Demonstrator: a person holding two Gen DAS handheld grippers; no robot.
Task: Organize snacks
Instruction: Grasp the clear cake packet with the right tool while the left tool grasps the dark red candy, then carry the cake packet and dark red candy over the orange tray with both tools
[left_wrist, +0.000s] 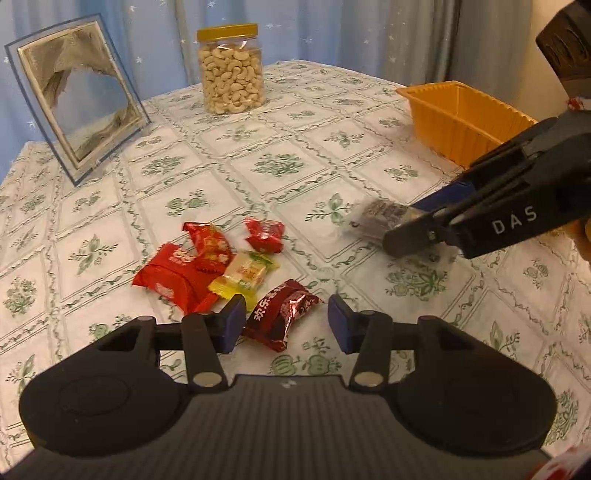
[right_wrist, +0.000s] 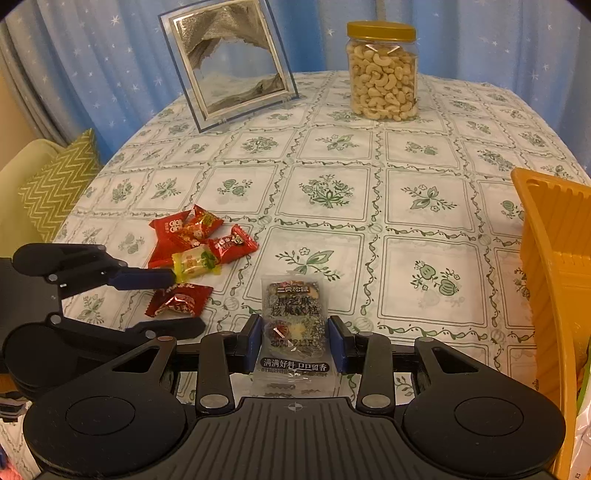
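A dark red candy (left_wrist: 282, 314) lies on the tablecloth between the pads of my left gripper (left_wrist: 288, 325). The jaws stand open, with a gap showing on the candy's right side. In the right wrist view the same candy (right_wrist: 179, 301) sits between the left gripper's (right_wrist: 186, 301) two fingers. Behind it is a small pile of red candies (left_wrist: 177, 273) and a yellow one (left_wrist: 245, 275). My right gripper (right_wrist: 295, 341) is shut on a clear packet of dark sesame cake (right_wrist: 293, 306), low over the cloth. From the left that packet (left_wrist: 384, 216) looks blurred. An orange tray (left_wrist: 454, 125) stands at the right.
A cashew jar (left_wrist: 231, 74) with a yellow lid and a framed sand picture (left_wrist: 79, 99) stand at the back of the table. The orange tray's wall (right_wrist: 554, 229) is close on the right of the right gripper. A green zigzag cushion (right_wrist: 59, 184) lies beyond the table's left edge.
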